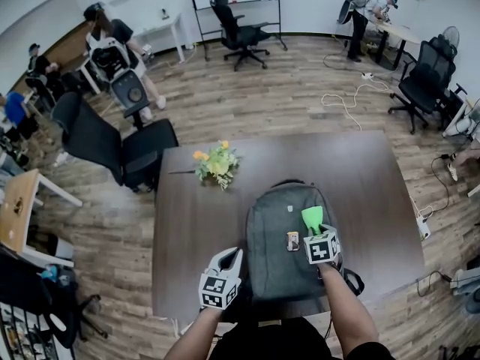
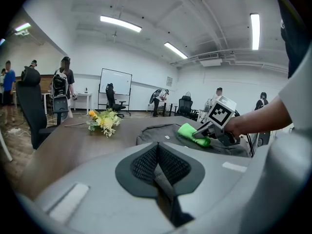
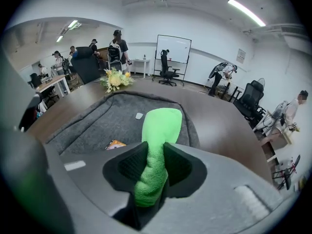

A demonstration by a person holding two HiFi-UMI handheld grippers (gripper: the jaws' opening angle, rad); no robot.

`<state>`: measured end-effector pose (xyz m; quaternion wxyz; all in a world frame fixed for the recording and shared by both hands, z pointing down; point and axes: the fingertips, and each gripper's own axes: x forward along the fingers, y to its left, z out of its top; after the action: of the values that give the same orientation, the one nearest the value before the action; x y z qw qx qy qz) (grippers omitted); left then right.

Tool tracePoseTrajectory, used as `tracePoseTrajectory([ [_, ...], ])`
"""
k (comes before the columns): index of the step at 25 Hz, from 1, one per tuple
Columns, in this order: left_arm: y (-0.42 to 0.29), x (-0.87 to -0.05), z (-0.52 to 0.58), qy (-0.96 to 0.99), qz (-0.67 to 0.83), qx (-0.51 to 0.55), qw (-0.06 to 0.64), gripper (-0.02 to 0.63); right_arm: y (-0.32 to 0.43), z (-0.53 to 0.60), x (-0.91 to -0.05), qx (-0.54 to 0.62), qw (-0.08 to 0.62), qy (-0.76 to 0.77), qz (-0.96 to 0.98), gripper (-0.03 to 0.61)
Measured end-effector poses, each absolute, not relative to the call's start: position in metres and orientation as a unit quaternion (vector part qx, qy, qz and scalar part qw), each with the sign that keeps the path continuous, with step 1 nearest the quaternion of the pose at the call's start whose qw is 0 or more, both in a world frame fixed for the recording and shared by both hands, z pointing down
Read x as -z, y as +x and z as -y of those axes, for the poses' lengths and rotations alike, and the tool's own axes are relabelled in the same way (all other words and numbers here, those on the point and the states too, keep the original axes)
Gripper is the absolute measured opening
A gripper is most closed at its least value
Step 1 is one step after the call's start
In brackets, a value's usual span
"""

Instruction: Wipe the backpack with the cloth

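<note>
One wipe starting | I'm pinching cloth [image 3: 161, 126] in right gripper [image 3: 155, 162] on backpack [image 1: 276, 250] | left gripper [image 2: 157, 165] pressed together, empty | next: dragging cloth flat.

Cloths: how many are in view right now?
1. The green cloth is clamped in the right gripper's jaws, over the backpack. Another could lie hidden under it.

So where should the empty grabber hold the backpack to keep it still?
Probably the carry handle at the far end of the backpack, from above. It's a thin raised loop that the left gripper could open its shut jaws around, while the body lies flat and broad.
</note>
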<state>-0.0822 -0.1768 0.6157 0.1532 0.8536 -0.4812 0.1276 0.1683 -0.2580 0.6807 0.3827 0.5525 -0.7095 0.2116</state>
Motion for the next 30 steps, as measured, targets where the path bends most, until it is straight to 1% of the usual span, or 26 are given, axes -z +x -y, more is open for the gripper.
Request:
tracePoseTrajectory([
  [5,-0.09,-0.619,0.176,0.845,0.493,-0.118,0.169,0.017,0.198,0.259,-0.675,-0.205,0.384,0.573,0.695,0.103],
  [11,-0.101,-0.617,0.178,0.841,0.501,-0.116,0.167,0.017,0.224,0.253,-0.674,-0.199,0.388,0.586,0.683,0.103],
  [15,-0.109,-0.616,0.181,0.837,0.508,-0.119,0.164,0.017,0.219,0.246,-0.663,-0.2,0.365,0.591,0.691,0.103],
  [20,-0.109,-0.617,0.176,0.838,0.507,-0.118,0.165,0.017,0.183,0.231,-0.642,-0.227,0.313,0.574,0.722,0.104],
  [23,-0.106,-0.616,0.173,0.841,0.502,-0.116,0.166,0.017,0.149,0.22,-0.633,-0.235,0.297,0.547,0.747,0.104],
  [30,-0.122,-0.617,0.166,0.831,0.518,-0.109,0.17,0.017,0.05,0.178,-0.642,-0.237,0.306,0.456,0.801,0.106],
])
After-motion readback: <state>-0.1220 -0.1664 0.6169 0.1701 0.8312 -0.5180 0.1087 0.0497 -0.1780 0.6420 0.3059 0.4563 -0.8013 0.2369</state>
